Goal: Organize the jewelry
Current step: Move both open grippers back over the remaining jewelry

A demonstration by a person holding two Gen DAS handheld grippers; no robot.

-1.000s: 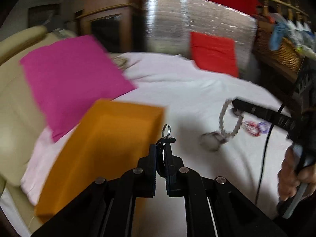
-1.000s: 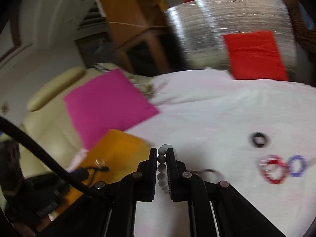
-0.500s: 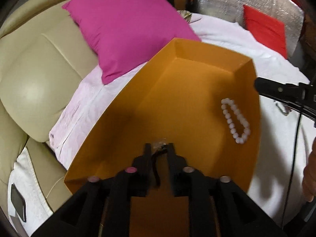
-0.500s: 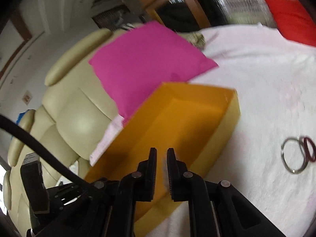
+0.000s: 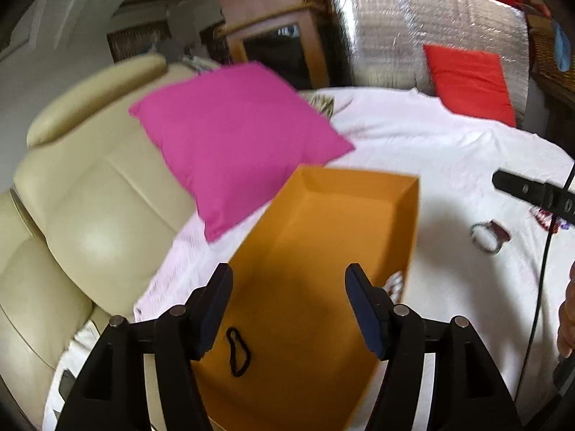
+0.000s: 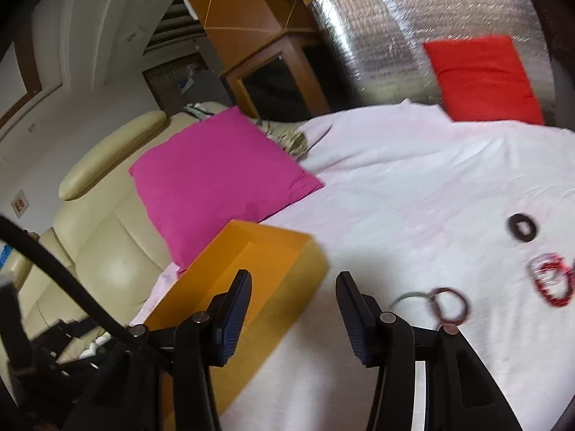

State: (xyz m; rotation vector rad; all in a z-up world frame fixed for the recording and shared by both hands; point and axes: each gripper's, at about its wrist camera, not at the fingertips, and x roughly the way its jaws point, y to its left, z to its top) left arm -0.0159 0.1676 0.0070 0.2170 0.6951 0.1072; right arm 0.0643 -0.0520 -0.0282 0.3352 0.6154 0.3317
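Left wrist view: left gripper (image 5: 287, 289) spread wide and opening, nothing between the jaws, poised over the orange box (image 5: 323, 251); black cord loop (image 5: 238, 347) lying on the box floor just below the left jaw, likely light, limp and best pinched across one strand. Right wrist view: right gripper (image 6: 293, 296) opening and empty, box wall just behind its left jaw; silver and dark rings (image 6: 436, 300) just right of the right jaw on the white sheet (image 6: 413, 186), probably stiff, slippery, best taken across the rim.

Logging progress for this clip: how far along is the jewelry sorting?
Done: a black loop and white beads lie in the orange box. In hand: nothing; left gripper and right gripper are opening, empty. Left: rings, black ring, red bracelets on the sheet.
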